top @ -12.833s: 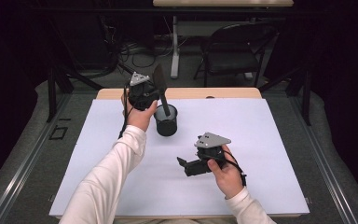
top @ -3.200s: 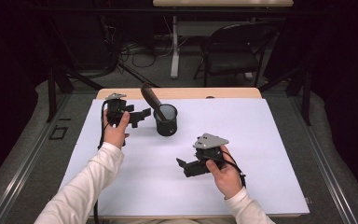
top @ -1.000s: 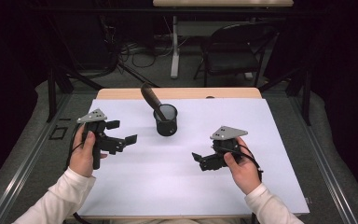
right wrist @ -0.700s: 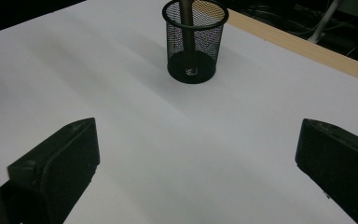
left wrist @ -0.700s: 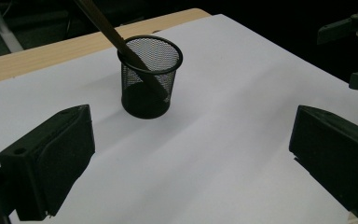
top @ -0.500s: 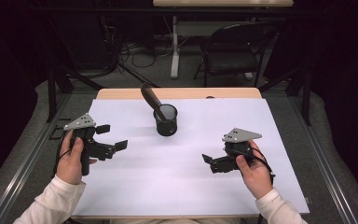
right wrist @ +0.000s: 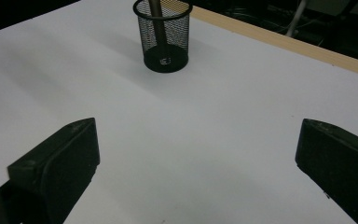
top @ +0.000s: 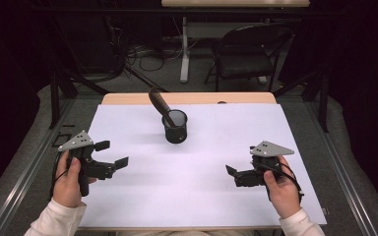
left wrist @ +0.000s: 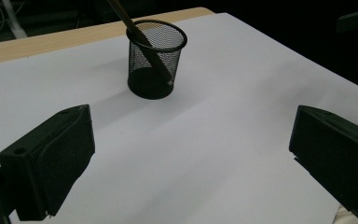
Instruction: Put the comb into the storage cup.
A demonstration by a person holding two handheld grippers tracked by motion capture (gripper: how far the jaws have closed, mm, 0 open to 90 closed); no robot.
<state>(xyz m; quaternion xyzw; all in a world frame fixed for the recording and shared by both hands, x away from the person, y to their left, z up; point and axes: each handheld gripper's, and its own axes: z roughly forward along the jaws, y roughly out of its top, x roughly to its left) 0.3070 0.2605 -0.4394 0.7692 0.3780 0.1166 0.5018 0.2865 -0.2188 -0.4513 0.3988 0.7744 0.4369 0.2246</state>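
A black mesh cup (top: 176, 127) stands on the white sheet at the middle back of the table. A dark-handled tool (top: 157, 101) rests in it, leaning out toward the back left. My left gripper (top: 112, 153) is open and empty near the sheet's left edge, well to the front left of the cup. My right gripper (top: 241, 160) is open and empty at the front right. In the left gripper view the cup (left wrist: 156, 60) and tool (left wrist: 137, 32) lie ahead of the wide-apart jaws of the left gripper (left wrist: 186, 163). The right gripper view shows the cup (right wrist: 164, 35) beyond the spread jaws of the right gripper (right wrist: 196, 168).
A white sheet (top: 202, 196) covers most of the table, with a strip of bare wood (top: 128, 98) at the back. A dark chair (top: 248, 54) and floor cables (top: 142, 51) lie beyond the table. Dark rails run along both sides.
The left gripper, earlier holding the tool at the cup, has let it go and drawn back to the front left. The right gripper has slid outward to the right.
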